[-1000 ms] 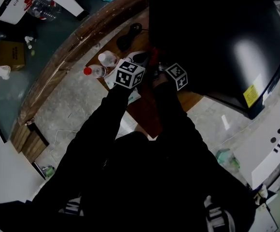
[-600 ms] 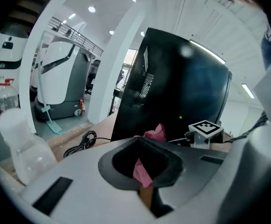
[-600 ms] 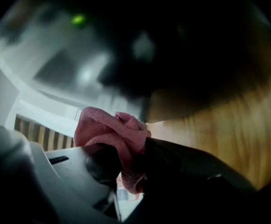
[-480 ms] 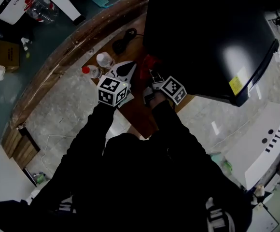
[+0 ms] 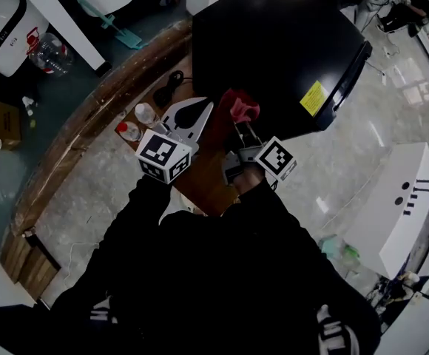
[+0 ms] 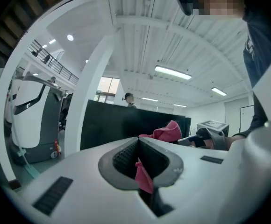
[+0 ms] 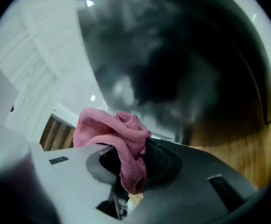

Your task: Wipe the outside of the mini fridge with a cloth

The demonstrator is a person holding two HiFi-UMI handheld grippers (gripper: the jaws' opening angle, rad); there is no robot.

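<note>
Jaws of right gripper [image 5: 242,126] clamp cloth [image 5: 241,106], lifted beside mini fridge [image 5: 274,50]

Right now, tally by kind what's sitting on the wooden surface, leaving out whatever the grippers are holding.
Mini fridge: 1
Bottles: 2
Black cable: 1
Total: 4

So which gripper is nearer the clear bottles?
Left. The left gripper, pinching a pink scrap, is just beside the bottles; the right gripper, shut on the pink cloth, is farther off, beyond the left one.
</note>
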